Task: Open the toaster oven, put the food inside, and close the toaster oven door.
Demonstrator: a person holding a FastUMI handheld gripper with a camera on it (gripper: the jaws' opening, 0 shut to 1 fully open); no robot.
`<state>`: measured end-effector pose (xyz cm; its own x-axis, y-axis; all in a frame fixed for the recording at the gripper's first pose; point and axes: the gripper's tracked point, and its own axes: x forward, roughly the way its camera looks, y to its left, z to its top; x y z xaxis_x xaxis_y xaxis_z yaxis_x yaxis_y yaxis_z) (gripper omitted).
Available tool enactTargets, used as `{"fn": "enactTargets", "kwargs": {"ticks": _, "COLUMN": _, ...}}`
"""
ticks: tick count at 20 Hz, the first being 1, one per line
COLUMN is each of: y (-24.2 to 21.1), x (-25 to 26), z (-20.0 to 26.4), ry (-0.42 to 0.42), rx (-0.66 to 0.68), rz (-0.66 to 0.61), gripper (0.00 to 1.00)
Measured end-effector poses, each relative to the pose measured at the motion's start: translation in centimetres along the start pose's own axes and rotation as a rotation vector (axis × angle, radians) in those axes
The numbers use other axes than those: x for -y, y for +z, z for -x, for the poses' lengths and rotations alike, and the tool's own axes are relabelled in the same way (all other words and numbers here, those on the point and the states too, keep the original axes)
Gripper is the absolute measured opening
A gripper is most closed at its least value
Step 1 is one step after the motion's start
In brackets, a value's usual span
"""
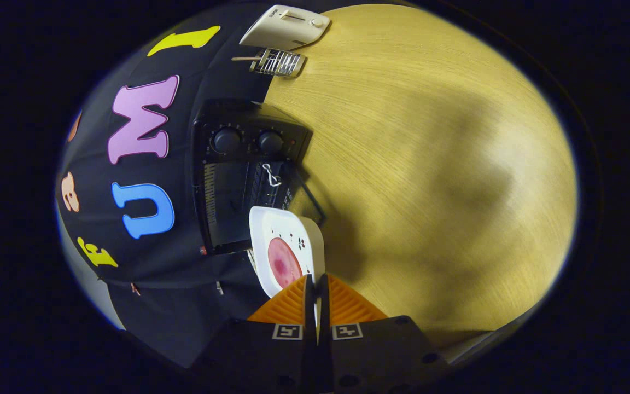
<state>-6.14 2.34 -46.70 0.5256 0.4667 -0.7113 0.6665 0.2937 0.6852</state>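
fingers [293,298] of the gripper [316,282] pressed nearly together, pinching the near rim of a white plate [276,227]. plate carries a pink round of food [284,262] and hangs tilted on edge just ahead of the toaster oven [246,169], whose door appears open, dark inside visible. judgement: level the plate before sliding it in, keeping clear of the door. beyond on the wooden table [430,164]: wire rack [276,62], white toaster [286,26].

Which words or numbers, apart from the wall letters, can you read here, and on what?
No text is readable.
White toaster: small brand mark, too small to read.
Oven dials: markings blurred.
Plate, clamped in the jaws: tiny motifs, no words.
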Motion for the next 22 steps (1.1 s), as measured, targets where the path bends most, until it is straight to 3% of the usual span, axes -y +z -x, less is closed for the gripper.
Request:
{"fn": "enactTargets", "kwargs": {"ticks": 4, "y": 0.5, "x": -3.2, "z": -3.8, "ry": -0.001, "rx": 0.081, "rz": -0.098, "gripper": 0.05}}
{"fn": "enactTargets", "kwargs": {"ticks": 8, "y": 0.0, "x": -6.1, "z": -7.4, "ry": -0.014, "rx": 0.099, "rz": -0.106, "gripper": 0.05}}
{"fn": "enactTargets", "kwargs": {"ticks": 13, "y": 1.3, "x": -9.8, "z": -11.7, "ry": 0.026, "rx": 0.184, "rz": -0.289, "gripper": 0.05}}
{"fn": "enactTargets", "kwargs": {"ticks": 22, "y": 3.6, "x": -11.6, "z": -17.8, "ry": -0.019, "rx": 0.313, "rz": -0.449, "gripper": 0.05}}
